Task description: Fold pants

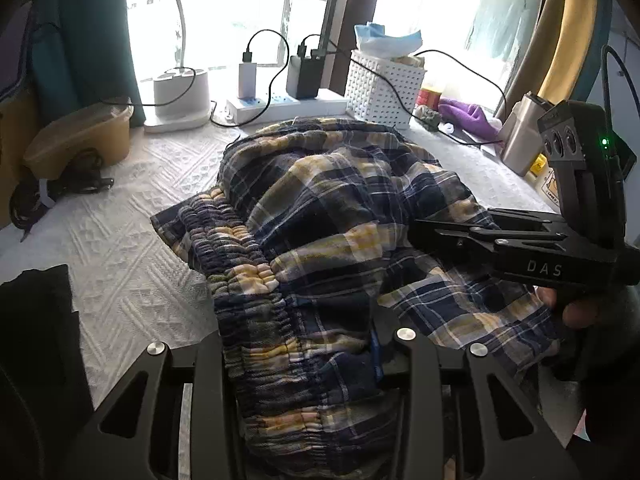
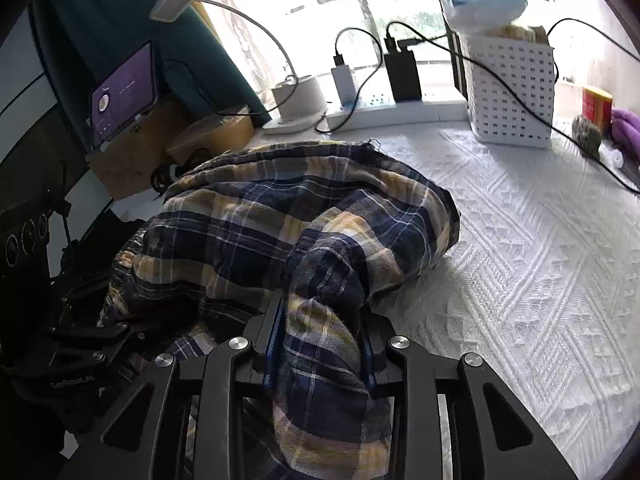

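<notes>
Item: plaid pants (image 1: 320, 216), navy and yellow check, lying bunched in a heap on the white textured worktop (image 1: 120, 216), ahead of both claws.
Step in hand: judged to be the opening grip and spread, since the pants are not yet lying flat or folded.
Doing it well: both claws are probably needing to lift and draw apart together, so the cloth is hanging free and the legs are lining up before any fold; pulling evenly is keeping the elastic waistband (image 1: 240, 264) from twisting.
Left claw (image 1: 304, 364): fingers standing part-way open with the gathered waistband running between them; whether they are pinching it firmly is not clear.
Right claw (image 2: 320, 344): fingers closing on a thick roll of the plaid fabric, cloth filling the gap and bulging over toward the camera.
Relation of claws: right claw is sitting just right of the left claw, reaching across the heap.
Beyond the claws: white perforated basket (image 2: 512, 92), power strip with chargers (image 1: 280, 104), lamp base (image 1: 180, 92), all well apart from the pants' near edge.
Risk: loose cables (image 2: 520, 92) are trailing near the far hem.
</notes>
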Tool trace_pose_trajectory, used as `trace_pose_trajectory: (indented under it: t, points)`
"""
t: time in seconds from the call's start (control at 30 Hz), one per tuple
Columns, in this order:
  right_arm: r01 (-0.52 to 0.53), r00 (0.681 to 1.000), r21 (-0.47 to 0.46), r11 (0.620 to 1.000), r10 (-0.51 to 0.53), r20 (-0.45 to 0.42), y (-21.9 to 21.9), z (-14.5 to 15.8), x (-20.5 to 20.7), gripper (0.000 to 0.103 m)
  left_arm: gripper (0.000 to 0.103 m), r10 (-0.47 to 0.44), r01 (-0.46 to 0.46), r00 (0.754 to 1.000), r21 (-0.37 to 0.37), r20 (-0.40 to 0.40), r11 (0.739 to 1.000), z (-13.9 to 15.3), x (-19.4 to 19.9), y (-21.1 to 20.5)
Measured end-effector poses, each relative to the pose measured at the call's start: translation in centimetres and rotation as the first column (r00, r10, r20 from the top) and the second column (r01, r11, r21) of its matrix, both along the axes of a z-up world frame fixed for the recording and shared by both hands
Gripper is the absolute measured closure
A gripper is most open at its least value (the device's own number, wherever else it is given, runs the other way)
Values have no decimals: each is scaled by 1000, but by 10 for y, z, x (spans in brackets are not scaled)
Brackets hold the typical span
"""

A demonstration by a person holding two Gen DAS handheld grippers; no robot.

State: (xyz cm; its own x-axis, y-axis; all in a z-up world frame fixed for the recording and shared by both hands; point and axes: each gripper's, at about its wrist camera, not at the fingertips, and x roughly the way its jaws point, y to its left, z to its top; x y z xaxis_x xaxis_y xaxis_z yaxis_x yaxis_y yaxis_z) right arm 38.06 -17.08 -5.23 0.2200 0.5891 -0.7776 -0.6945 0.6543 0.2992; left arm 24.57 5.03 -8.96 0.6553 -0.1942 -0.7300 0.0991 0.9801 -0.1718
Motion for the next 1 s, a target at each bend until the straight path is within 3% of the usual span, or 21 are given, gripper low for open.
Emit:
trace_pose_trajectory:
  t: [0.67,1.0]
  points:
    - [-19,992,52,998,13,128,-9,60,-57,71,67,12,-11,992,-8,127,1000,47,-62,6]
    - [-36,969,87,996,13,248,-8,105,-92,71,67,15,-14,970,-9,243,1000,82,-99,14]
